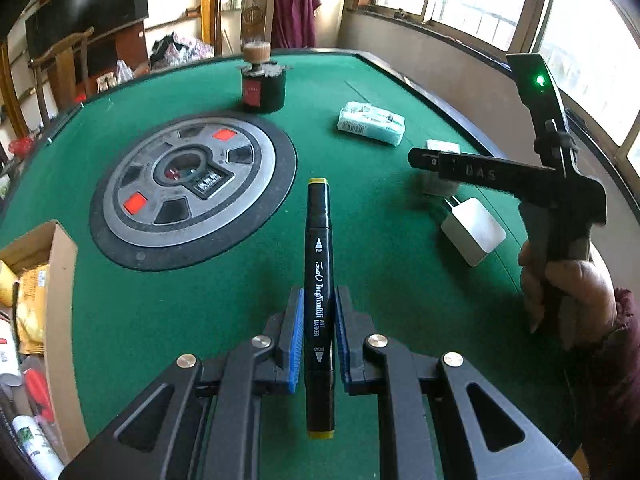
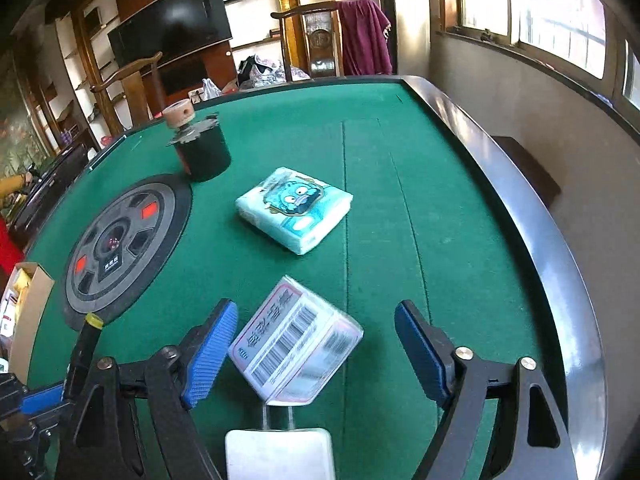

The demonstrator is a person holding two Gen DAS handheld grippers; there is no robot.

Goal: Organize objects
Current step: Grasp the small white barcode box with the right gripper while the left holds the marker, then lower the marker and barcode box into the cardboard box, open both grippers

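My left gripper (image 1: 318,300) is shut on a black art marker (image 1: 318,280) with yellow ends, held above the green felt table (image 1: 360,240). My right gripper (image 2: 316,336) is open, its blue pads either side of a small clear box with a barcode label (image 2: 294,354); the left pad (image 2: 210,354) is close to the box, the right pad is apart. A white charger (image 2: 280,454) lies just behind the box. The right gripper also shows in the left wrist view (image 1: 416,158), above the charger (image 1: 474,230). The marker's tip shows at the left of the right wrist view (image 2: 86,344).
A tissue pack (image 2: 296,208) lies mid-table. A black cup with a wooden-topped item (image 2: 204,148) stands at the back. A round dark panel (image 1: 192,188) sits in the table's centre. A cardboard box of items (image 1: 36,300) is at the left edge. The raised table rim (image 2: 532,240) runs along the right.
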